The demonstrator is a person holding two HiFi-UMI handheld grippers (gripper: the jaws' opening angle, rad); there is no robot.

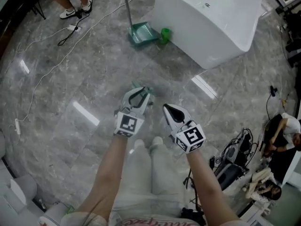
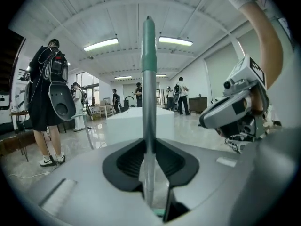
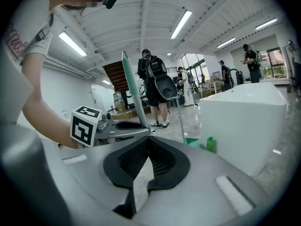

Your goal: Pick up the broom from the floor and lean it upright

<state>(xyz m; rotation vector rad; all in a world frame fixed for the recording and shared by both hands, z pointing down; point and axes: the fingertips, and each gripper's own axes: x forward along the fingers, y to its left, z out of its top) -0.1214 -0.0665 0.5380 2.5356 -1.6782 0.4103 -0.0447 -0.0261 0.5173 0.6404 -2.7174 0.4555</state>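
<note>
Broom handle point(image 2: 149, 102) upright between the left hand-held gripper point(image 1: 140, 94) jaws, right hand-held gripper point(image 1: 168, 109) just to its right. Ahead on the floor point(image 1: 94, 79), dustpan point(image 1: 142, 33), bottle point(image 1: 165, 35), then block point(image 1: 211, 18).

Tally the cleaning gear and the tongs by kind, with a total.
broom: 1
dustpan: 1
green bottle: 1
tongs: 2, the left tongs and the right tongs
Total: 5

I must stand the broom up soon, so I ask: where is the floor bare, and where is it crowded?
Bare: the wide grey floor ahead of the left gripper, between the white cable on the left and the white block. Crowded: the block's corner, with the dustpan and green container; the right edge, with gear and people.
</note>
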